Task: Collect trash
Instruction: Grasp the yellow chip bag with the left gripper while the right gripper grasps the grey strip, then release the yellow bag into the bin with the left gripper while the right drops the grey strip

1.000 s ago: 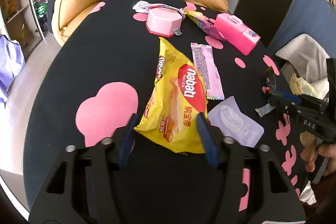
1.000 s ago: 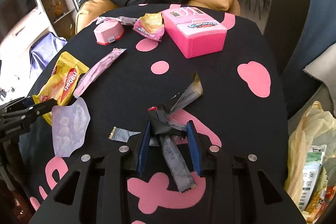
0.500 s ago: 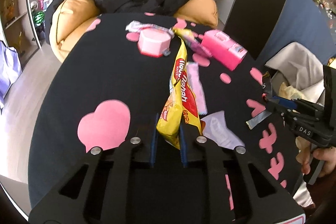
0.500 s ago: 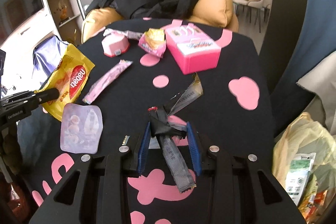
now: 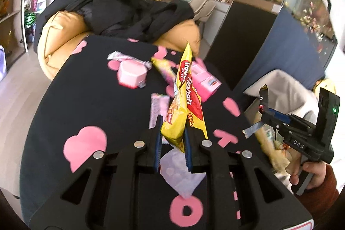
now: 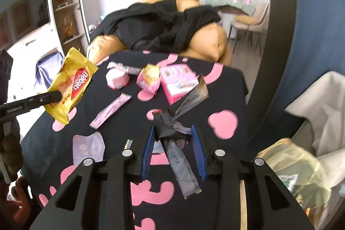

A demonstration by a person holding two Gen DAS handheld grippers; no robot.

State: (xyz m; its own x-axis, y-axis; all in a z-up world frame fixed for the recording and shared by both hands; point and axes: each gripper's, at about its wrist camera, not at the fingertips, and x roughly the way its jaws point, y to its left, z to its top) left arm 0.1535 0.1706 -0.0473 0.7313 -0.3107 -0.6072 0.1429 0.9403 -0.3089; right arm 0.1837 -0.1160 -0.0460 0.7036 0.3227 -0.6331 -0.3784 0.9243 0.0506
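Left wrist view: the left gripper [image 5: 172, 139] pinches a yellow wafer bag [image 5: 183, 100], held clear above the black table [image 5: 90, 100].

Right wrist view: the right gripper [image 6: 172, 143] clamps a dark silver wrapper [image 6: 172, 130], seemingly lifted off the table; a trash bag [image 6: 301, 169] sits right.

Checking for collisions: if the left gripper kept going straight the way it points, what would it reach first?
Probably the pink box, judging by the left wrist view. The left gripper, carrying the yellow wafer bag, is lifted above the table, so depth is uncertain and it may pass over.
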